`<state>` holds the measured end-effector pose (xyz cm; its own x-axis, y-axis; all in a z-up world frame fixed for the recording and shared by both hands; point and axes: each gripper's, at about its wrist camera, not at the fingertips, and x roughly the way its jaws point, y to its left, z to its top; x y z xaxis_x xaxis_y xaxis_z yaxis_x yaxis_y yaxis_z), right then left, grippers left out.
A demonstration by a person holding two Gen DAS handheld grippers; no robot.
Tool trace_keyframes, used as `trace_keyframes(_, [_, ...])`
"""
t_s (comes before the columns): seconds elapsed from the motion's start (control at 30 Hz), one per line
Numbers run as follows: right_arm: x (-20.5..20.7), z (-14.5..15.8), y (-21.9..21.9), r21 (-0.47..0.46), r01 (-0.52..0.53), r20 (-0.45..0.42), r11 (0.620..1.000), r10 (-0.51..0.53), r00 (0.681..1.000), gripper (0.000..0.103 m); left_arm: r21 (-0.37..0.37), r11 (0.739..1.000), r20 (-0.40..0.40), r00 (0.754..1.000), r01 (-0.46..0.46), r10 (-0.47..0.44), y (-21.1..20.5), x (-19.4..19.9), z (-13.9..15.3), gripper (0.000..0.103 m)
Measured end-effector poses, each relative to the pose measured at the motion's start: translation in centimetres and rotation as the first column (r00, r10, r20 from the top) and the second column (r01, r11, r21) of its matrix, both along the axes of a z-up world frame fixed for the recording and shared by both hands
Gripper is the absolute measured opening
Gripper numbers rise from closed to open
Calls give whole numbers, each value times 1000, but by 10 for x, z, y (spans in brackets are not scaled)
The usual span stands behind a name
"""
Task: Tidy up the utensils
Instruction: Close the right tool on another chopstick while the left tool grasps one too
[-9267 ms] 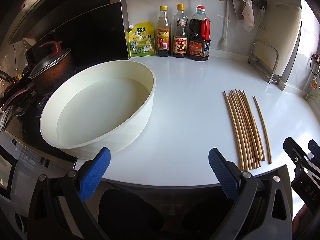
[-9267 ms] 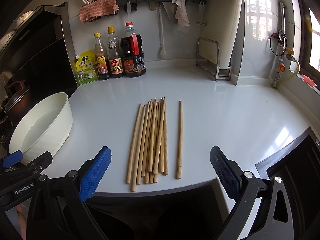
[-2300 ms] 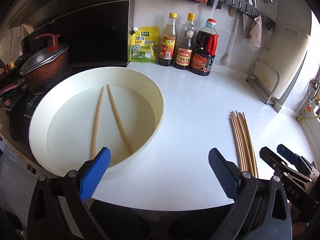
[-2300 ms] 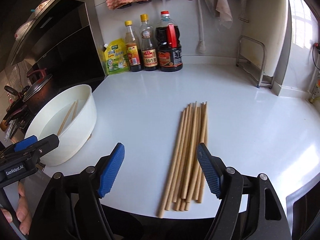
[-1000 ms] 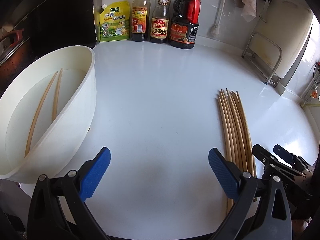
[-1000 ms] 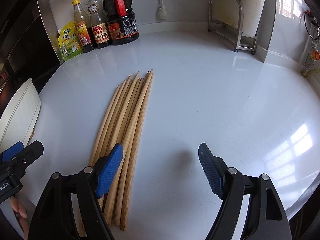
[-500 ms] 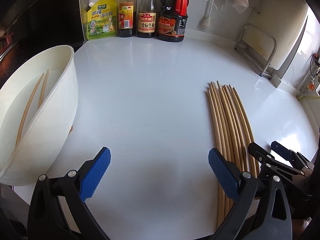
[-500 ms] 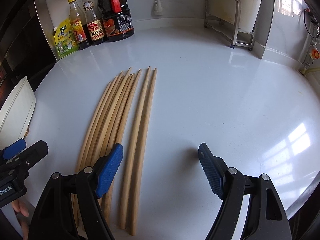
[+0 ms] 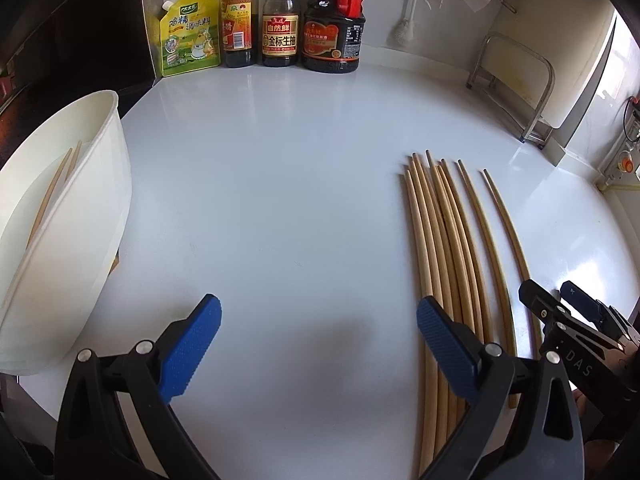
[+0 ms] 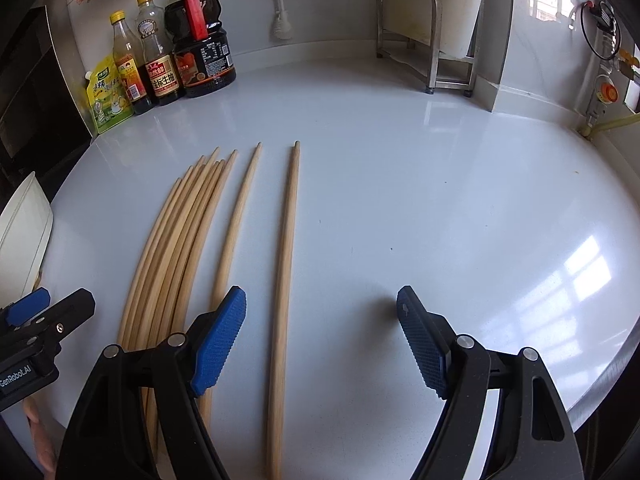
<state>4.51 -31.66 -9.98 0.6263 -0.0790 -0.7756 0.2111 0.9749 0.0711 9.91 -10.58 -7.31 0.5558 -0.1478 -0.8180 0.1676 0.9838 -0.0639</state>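
Note:
Several wooden chopsticks point(image 9: 444, 248) lie side by side on the white counter point(image 9: 288, 184); in the right wrist view the bundle point(image 10: 180, 236) lies left, with two single sticks spread out to its right. The rightmost single chopstick point(image 10: 285, 264) lies between the open jaws of my right gripper point(image 10: 320, 340), close to the left finger point(image 10: 218, 336). My left gripper point(image 9: 318, 340) is open and empty, low over the counter, its right finger point(image 9: 444, 344) over the bundle's near end. A white basin point(image 9: 80, 216) at left holds two chopsticks point(image 9: 52, 192).
Sauce bottles point(image 9: 280, 20) and a yellow-green pouch point(image 9: 190, 34) stand against the back wall. A metal rack point(image 10: 428, 36) with a cutting board stands at the back right. A black stove area borders the counter at left.
Both grippers have moved lower and closer to the chopsticks. The two rightmost sticks have spread apart from the bundle, and the right gripper now straddles the outer one.

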Motion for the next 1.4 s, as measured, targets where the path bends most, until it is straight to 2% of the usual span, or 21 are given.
trace_keyframes(0.2, [-2, -3, 2, -54, -4, -4, 999, 4, 1000, 74, -12, 1000, -15, 1000, 7, -7, -3, -3, -5, 96])
trace_keyframes(0.33, [-3, -3, -4, -45, 10, -3, 999, -10, 1000, 74, -22, 1000, -29, 1000, 9, -10, -5, -3, -8, 96])
trace_keyframes(0.87, [-4, -3, -5, -62, -2, -12, 998, 1, 1000, 74, 21, 1000, -41, 999, 19, -18, -19, -1, -15, 97])
trace_keyframes(1.03, [-3, -3, -5, -64, -1, -12, 998, 0, 1000, 74, 74, 997, -37, 999, 20, -18, -21, 0, -17, 97])
trace_keyframes(1.4, [-4, -4, -5, -73, 7, -6, 997, -7, 1000, 74, 77, 997, -21, 1000, 8, -6, -21, 4, -16, 95])
